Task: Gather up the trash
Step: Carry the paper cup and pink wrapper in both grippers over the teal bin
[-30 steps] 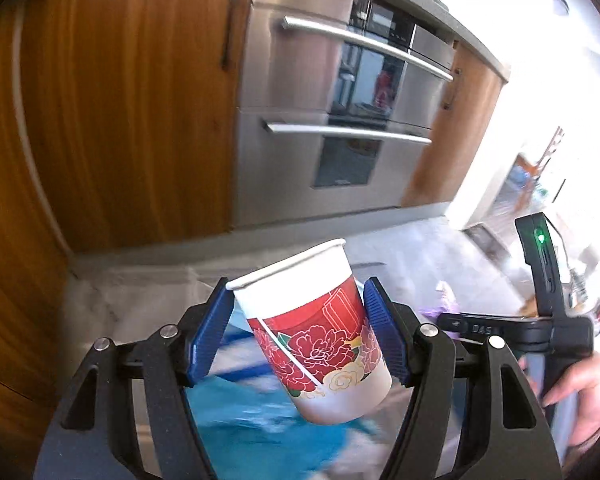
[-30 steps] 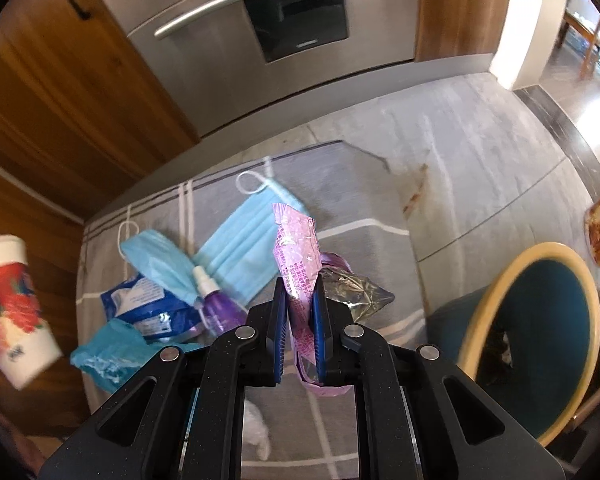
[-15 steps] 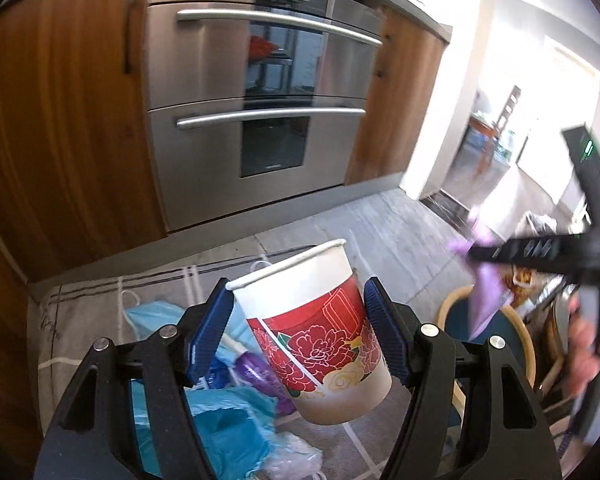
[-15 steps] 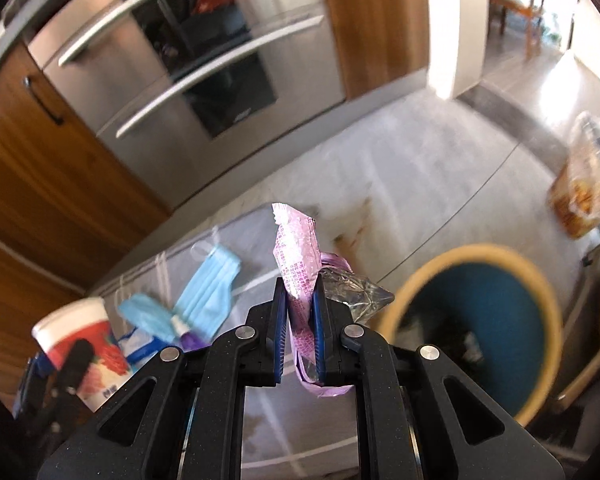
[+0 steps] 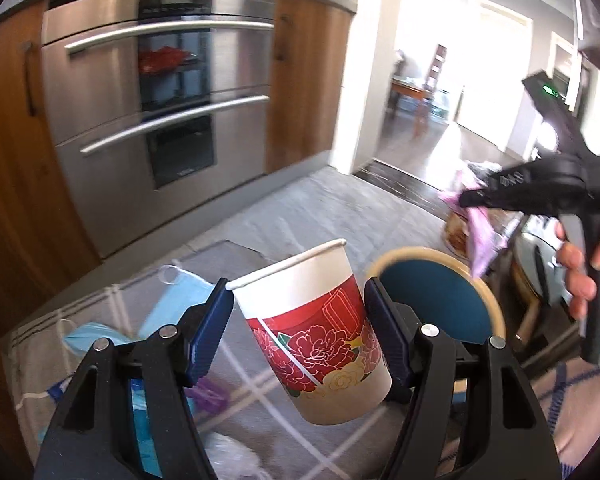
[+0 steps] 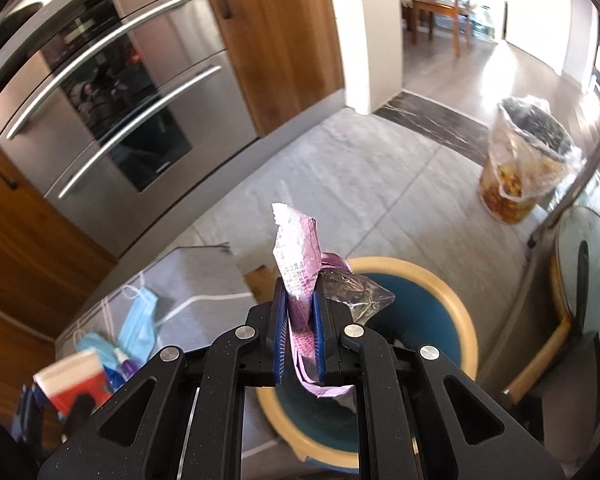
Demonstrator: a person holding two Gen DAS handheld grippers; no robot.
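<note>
My left gripper point(image 5: 298, 328) is shut on a paper cup point(image 5: 316, 336) with a red flower print, held tilted above the table. My right gripper point(image 6: 300, 320) is shut on a pink wrapper point(image 6: 298, 264) with a clear crinkled piece point(image 6: 356, 294) beside it. That gripper also shows in the left wrist view point(image 5: 472, 200), off to the right with the wrapper point(image 5: 480, 240) hanging from it. A bin point(image 6: 528, 160) lined with a clear plastic bag stands on the floor at the far right. Blue face masks point(image 6: 140, 320) and a small purple bottle point(image 6: 126, 366) lie on the grey checked tablecloth point(image 5: 252, 384).
A round stool point(image 6: 440, 328) with a teal seat and a wooden rim stands just beyond the table. A steel double oven point(image 5: 160, 100) and wooden cabinets point(image 5: 8, 160) fill the back. A second chair point(image 6: 584, 280) is at the right edge. A doorway point(image 5: 460, 80) opens to a bright room.
Both grippers have swung to the right, away from the table, with their loads still held. The bin has come into the right wrist view, and the stool now lies under the wrapper.
</note>
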